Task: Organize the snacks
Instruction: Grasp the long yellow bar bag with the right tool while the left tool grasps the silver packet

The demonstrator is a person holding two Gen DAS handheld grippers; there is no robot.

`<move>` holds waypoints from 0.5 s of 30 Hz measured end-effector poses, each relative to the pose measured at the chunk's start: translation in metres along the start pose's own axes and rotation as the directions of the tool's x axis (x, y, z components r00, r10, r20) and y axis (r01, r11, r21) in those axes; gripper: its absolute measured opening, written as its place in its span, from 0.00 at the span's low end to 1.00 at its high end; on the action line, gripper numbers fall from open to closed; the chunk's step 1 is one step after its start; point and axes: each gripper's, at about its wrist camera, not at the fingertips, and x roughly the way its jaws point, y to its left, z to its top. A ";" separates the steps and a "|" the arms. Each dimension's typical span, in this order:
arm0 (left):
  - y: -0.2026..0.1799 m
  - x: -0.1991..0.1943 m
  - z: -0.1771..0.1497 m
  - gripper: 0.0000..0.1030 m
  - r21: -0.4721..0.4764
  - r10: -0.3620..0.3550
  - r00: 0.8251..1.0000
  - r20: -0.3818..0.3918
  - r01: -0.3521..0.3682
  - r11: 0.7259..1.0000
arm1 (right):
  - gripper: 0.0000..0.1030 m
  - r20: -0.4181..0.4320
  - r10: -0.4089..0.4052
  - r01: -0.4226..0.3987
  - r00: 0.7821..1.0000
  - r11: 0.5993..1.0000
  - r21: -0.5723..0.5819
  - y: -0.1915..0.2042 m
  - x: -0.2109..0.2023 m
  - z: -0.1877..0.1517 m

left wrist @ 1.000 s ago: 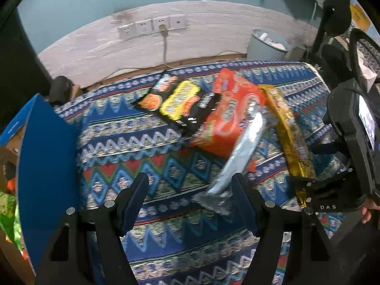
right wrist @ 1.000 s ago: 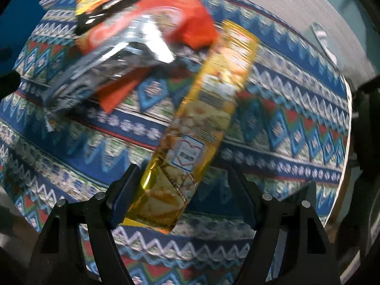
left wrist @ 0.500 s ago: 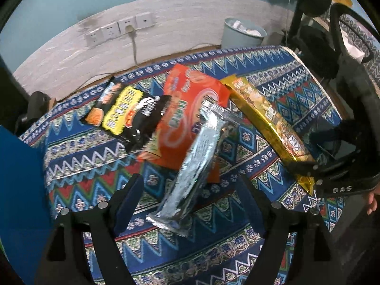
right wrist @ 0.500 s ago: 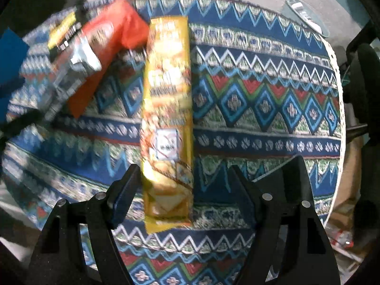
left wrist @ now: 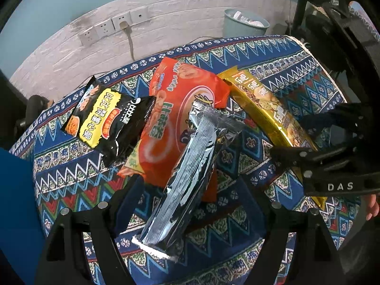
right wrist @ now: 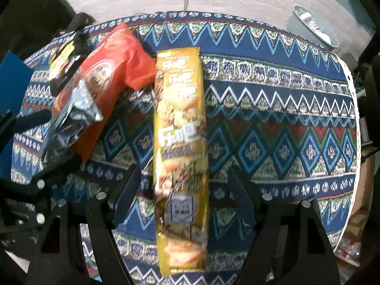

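Four snack packets lie on the patterned tablecloth (left wrist: 71,178). A long silver packet (left wrist: 190,173) rests slantwise on an orange bag (left wrist: 171,123). My left gripper (left wrist: 190,190) hangs open over the silver packet's near half, with a gap at each finger. A black and yellow bag (left wrist: 104,118) overlaps the orange bag's left side. A long gold packet (right wrist: 180,130) lies lengthwise between the fingers of my open right gripper (right wrist: 184,175), untouched. The right gripper (left wrist: 332,156) also shows in the left wrist view, straddling the gold packet (left wrist: 266,109).
A blue box (left wrist: 14,213) stands at the table's left side. A grey-green bin (left wrist: 244,26) sits on the floor behind the table, below wall sockets (left wrist: 114,23). The table's right edge (right wrist: 351,118) drops off toward a dark chair (left wrist: 332,23).
The left gripper came closer and lower, so the silver packet now sits between its fingers. The right gripper rolled and shifted, and the gold packet now runs straight between its fingers.
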 end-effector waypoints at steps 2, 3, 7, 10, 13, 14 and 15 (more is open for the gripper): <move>-0.002 0.005 0.001 0.79 0.003 0.003 1.000 -0.001 -0.003 1.000 | 0.73 0.008 0.004 -0.004 1.000 1.000 0.010 -0.002 0.004 0.010; -0.002 0.007 0.001 0.78 0.003 0.003 1.000 -0.003 -0.003 1.000 | 0.73 0.011 0.006 -0.006 1.000 1.000 0.012 -0.005 0.006 0.013; -0.001 0.017 -0.003 0.45 0.020 0.034 0.999 -0.036 -0.033 0.999 | 0.68 0.023 -0.015 0.015 1.000 1.000 -0.003 0.006 0.021 0.027; 0.003 0.016 -0.006 0.38 0.012 0.024 0.999 -0.022 -0.024 1.000 | 0.48 0.036 -0.053 0.054 0.998 0.998 -0.028 0.025 0.031 0.028; 0.007 0.011 -0.009 0.27 -0.005 0.016 1.000 -0.019 -0.016 1.000 | 0.30 0.041 -0.041 0.042 0.998 0.999 -0.020 0.037 0.031 0.024; 0.008 0.009 -0.010 0.27 -0.004 0.017 1.000 -0.019 -0.017 1.000 | 0.30 0.037 -0.044 0.044 0.998 0.999 -0.011 0.039 0.028 0.020; 0.008 0.008 -0.012 0.27 -0.004 0.017 1.000 -0.016 -0.017 1.000 | 0.29 0.032 -0.045 0.046 0.998 0.999 -0.006 0.037 0.027 0.019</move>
